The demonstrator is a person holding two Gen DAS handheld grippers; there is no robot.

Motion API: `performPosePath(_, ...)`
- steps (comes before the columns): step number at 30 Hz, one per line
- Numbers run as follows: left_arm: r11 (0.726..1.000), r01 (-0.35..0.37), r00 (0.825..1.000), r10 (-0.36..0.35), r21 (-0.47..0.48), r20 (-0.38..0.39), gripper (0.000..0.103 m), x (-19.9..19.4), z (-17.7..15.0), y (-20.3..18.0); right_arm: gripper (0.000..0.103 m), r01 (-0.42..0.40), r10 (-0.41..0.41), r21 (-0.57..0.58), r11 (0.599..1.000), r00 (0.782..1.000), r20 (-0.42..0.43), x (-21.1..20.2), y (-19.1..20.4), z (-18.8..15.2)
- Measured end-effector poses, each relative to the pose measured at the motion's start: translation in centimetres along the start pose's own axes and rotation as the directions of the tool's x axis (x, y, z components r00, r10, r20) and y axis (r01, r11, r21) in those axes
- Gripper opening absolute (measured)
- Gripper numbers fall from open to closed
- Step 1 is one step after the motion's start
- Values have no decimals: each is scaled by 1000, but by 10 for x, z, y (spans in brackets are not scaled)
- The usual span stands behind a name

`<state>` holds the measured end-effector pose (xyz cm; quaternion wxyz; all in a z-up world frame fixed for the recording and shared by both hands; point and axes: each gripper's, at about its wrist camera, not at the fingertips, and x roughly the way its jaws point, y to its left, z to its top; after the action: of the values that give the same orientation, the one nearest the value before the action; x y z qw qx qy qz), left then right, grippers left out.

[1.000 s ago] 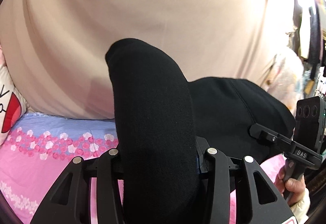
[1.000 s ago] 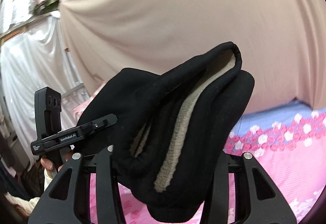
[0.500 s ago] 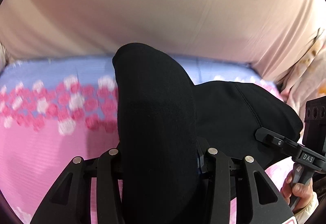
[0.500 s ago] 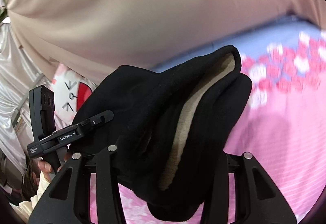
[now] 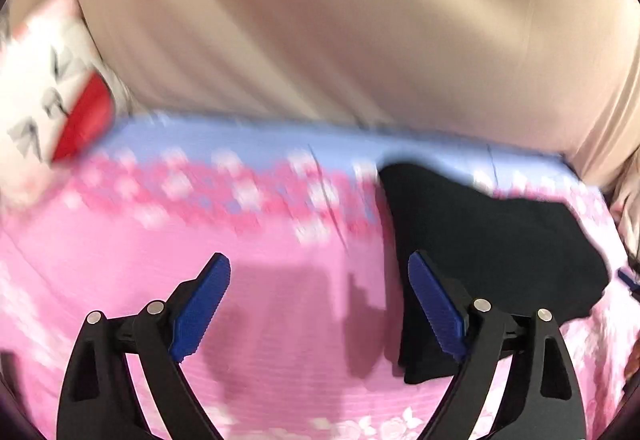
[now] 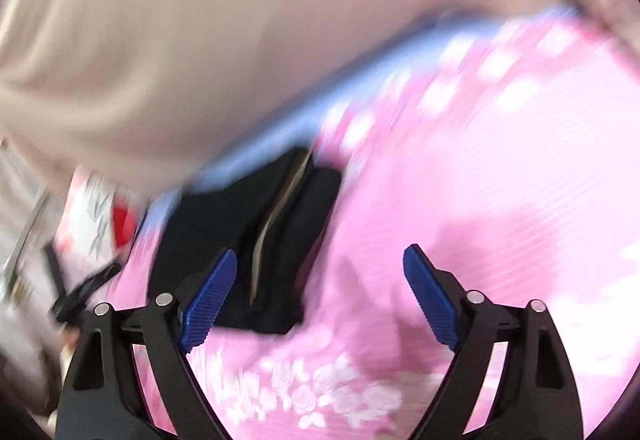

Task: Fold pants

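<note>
The black pants [image 5: 492, 240] lie in a folded bundle on the pink flowered bedsheet [image 5: 200, 240], to the right of my left gripper [image 5: 320, 268]. My left gripper is open and empty, its blue pads [image 5: 202, 304] wide apart above the sheet. In the right wrist view the pants [image 6: 256, 240] lie to the left, with a beige fleece lining showing in a fold. My right gripper [image 6: 320, 264] is open and empty, its left pad in front of the bundle. Both views are motion-blurred.
A beige curtain [image 5: 340, 19] hangs behind the bed. A white pillow with red and black print [image 5: 52, 91] sits at the bed's far left corner. The left hand-held gripper [image 6: 76, 292] shows at the left edge of the right wrist view.
Both grippers have opened and let go of the pants, which now lie on the sheet. Both grippers have pulled back from the bundle.
</note>
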<state>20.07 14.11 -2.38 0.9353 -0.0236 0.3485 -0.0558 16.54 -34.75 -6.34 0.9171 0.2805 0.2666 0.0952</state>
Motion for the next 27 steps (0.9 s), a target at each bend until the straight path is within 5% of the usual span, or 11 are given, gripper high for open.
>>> performPosePath(3,999,41,997,-41,3,69,88,-27,36,-25,77,-93,97,-100,991,995,30,4,62,20)
performPosePath(5,999,48,997,-49,14,62,89,-16,55,-60,72,-148,141,-141,979,988,-58,47,102,19)
performPosePath(7,999,34,999,-33,34,-16,89,24,62,-91,55,-167,151,-109,980,978,-144,99,117,11)
performPosePath(12,989,-144,966,147,29,-212,74,133,45,-115,49,-53,43,-34,998,972,-233,191,100,-10)
performPosePath(14,989,-144,956,132,-29,-261,83,160,37,-99,27,31,-37,-30,999,977,-210,199,80,-6)
performPosePath(15,989,-133,956,112,-61,-271,95,166,34,-91,2,53,-50,11,999,977,-210,201,61,-5)
performPosePath(18,989,-124,966,101,-82,-236,98,177,26,-79,0,-13,36,114,993,979,-202,200,28,-6)
performPosePath(22,988,-155,972,147,-30,-182,96,164,27,-85,3,68,-51,109,992,987,-155,177,30,0)
performPosePath(27,990,-131,986,136,60,-92,91,96,18,-91,6,85,-107,-152,985,983,-146,116,63,-20)
